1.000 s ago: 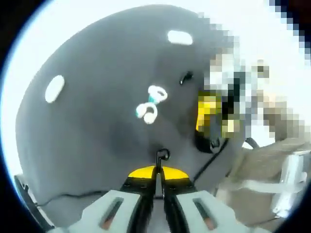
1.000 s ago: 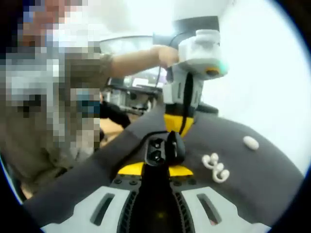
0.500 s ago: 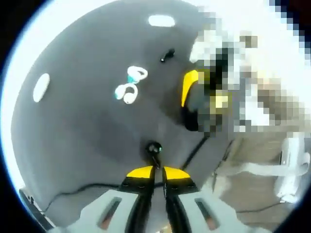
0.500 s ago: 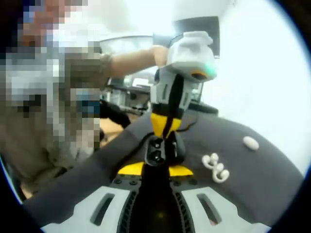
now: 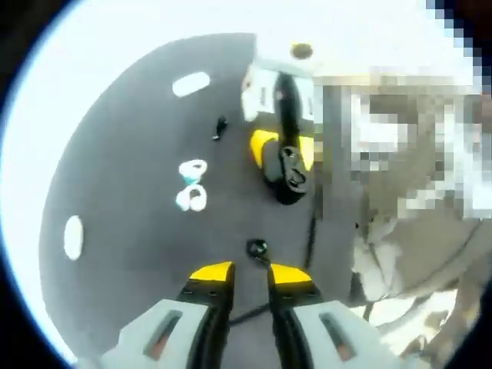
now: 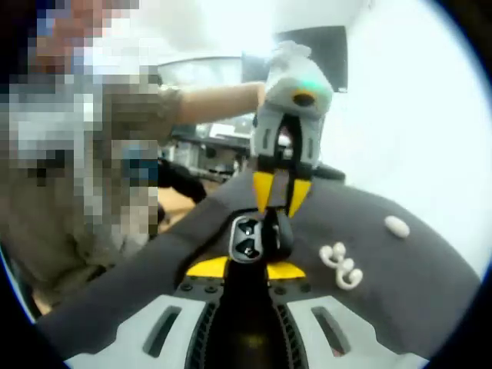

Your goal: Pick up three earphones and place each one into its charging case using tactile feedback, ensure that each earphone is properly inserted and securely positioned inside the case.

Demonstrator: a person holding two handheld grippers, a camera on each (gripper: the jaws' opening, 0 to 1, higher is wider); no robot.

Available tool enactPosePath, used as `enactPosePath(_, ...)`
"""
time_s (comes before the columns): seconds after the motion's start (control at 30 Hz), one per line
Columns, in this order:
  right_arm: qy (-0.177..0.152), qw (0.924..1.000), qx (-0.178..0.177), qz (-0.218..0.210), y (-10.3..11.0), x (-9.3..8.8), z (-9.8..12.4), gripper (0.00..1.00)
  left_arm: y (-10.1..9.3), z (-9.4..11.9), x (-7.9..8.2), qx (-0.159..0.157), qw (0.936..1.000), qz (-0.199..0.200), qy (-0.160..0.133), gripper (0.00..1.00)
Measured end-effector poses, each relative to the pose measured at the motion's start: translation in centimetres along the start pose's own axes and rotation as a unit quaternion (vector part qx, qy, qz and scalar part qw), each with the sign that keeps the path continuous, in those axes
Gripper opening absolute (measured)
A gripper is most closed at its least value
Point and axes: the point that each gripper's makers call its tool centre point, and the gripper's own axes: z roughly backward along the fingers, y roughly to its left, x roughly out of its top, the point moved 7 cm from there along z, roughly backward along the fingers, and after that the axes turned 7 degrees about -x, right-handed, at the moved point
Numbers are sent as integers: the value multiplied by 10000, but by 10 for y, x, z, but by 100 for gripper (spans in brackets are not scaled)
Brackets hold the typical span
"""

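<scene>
The black earphone [image 5: 257, 248] lies on the grey desk [image 5: 131, 192] just ahead of your left gripper [image 5: 250, 274], jaws apart; your right gripper [image 6: 247, 269] is clamped on the black case [image 6: 257, 237]

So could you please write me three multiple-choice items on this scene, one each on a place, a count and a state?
1. Where does the pair of white earphones lie?
A. on the dark grey table
B. in a drawer
C. between the left tool's tips

2. How many white oval cases show in the left gripper view?
A. none
B. two
C. five

3. How does the left tool stand?
A. open
B. shut on a case
C. shut on a cable

Answers:
1. A, they rest on the table.
2. B, one far, one near.
3. A, a gap shows between its yellow tips, with a small black earphone just ahead.
</scene>
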Motion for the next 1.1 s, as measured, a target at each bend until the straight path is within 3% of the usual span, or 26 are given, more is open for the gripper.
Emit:
enactPosePath(0.1, -1, 10000, 4, -2, 0, 0, 0, 18, 1, -4, -1, -194, 9996, 51, -173, 23)
enactPosePath(0.2, -3, 10000, 8, -9, 1, 0, 0, 18, 7, -3, 1, -235, 9984, -126, -490, 21)
enactPosePath(0.33, -8, 10000, 14, -25, 1, 1, 0, 18, 16, 0, -1, -243, 9971, -205, -697, 16)
enactPosePath(0.63, -14, 10000, 39, -38, 2, 1, 0, 18, 14, -3, -1, -474, 9942, -384, -882, 15)
enactPosePath(0.9, -13, 10000, 32, -28, 3, 1, 1, 18, 9, -9, 4, -557, 9935, -476, -869, 9)
enactPosePath(1.1, -15, 10000, 31, -26, 2, 1, 2, 18, 7, -12, 3, -570, 9934, -246, -960, 9)
